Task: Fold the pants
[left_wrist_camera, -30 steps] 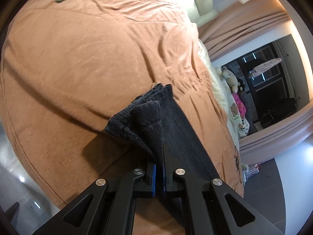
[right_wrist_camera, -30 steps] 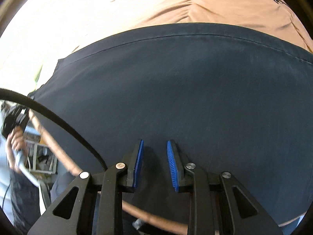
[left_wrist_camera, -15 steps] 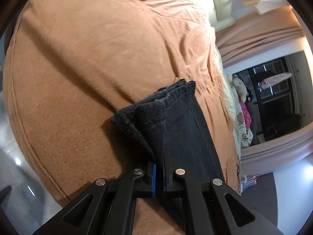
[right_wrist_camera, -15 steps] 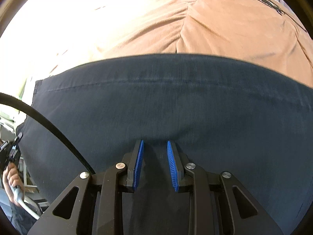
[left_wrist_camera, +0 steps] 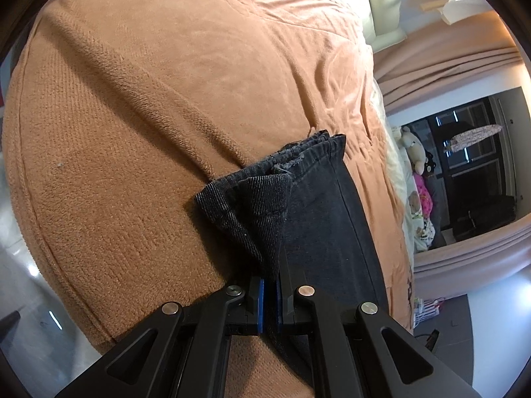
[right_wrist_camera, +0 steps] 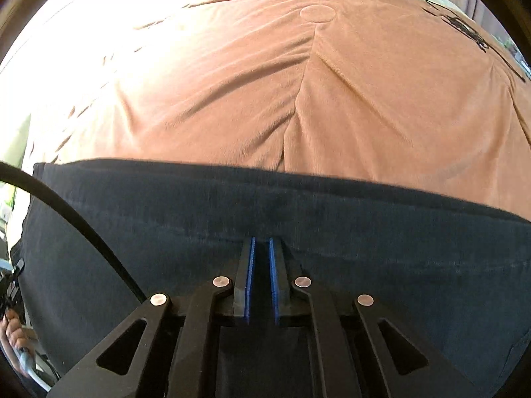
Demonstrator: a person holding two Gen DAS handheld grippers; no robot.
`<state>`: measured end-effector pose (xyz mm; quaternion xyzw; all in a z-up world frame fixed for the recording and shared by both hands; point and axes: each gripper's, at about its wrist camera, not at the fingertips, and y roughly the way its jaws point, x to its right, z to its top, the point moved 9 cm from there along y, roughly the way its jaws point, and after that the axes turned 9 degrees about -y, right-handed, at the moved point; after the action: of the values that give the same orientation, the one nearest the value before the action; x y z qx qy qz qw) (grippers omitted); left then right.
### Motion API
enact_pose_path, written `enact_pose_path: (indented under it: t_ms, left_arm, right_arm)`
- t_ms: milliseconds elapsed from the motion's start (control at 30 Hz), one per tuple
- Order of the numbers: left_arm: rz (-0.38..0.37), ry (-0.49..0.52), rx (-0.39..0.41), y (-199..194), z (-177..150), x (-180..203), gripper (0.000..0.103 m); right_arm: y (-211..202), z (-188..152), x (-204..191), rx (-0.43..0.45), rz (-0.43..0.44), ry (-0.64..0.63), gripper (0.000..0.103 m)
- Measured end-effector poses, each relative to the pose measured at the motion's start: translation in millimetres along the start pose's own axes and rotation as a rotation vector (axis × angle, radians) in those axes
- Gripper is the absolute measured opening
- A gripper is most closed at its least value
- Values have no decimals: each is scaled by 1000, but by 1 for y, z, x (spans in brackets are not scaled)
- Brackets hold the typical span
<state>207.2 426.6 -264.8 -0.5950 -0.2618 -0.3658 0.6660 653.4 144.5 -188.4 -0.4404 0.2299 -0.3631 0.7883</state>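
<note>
Dark denim, that's what your left tool (left_wrist_camera: 269,293) has clenched between its blue pads: a bunched fold of the pants (left_wrist_camera: 318,219), pinched right at the tips. From that pinch the fabric fans out, a twill flap turned over to the left, and the stacked layers run away from you to a frayed hem edge lying on the bed. The pants rest on the orange fleece blanket (left_wrist_camera: 159,106), which covers the bed under them. Off to the right of the left view, stuffed toys (left_wrist_camera: 416,162) sit against a dark window, with peach curtains (left_wrist_camera: 464,66) above.

Now your right tool (right_wrist_camera: 261,265): its jaws have come together on the pants (right_wrist_camera: 398,258), with dark cloth between the blue pads. Here the denim spreads wide and flat across the lower half of the view, its far edge a straight line against the creased orange blanket (right_wrist_camera: 265,93). A black cable (right_wrist_camera: 76,222) sweeps across the left side over the cloth. At the bottom-left edge you can just make out fingers (right_wrist_camera: 15,335).
</note>
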Motion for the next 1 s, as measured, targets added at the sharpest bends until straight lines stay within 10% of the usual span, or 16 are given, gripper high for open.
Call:
enact_pose_path:
  t_ms: [600,800,1000]
  left_arm:
    - [-115,199,20,-38,4,126,5]
    - [-183,339,6,-48,-20,205,5]
    - [-227,426,-22,-49,-49,263,5]
  right_arm:
    - [-107,-38,-29,123,87,3,10]
    - [-181,-66,-3,284,104,57,63]
    - [-229,-103,28,359,85,80,75]
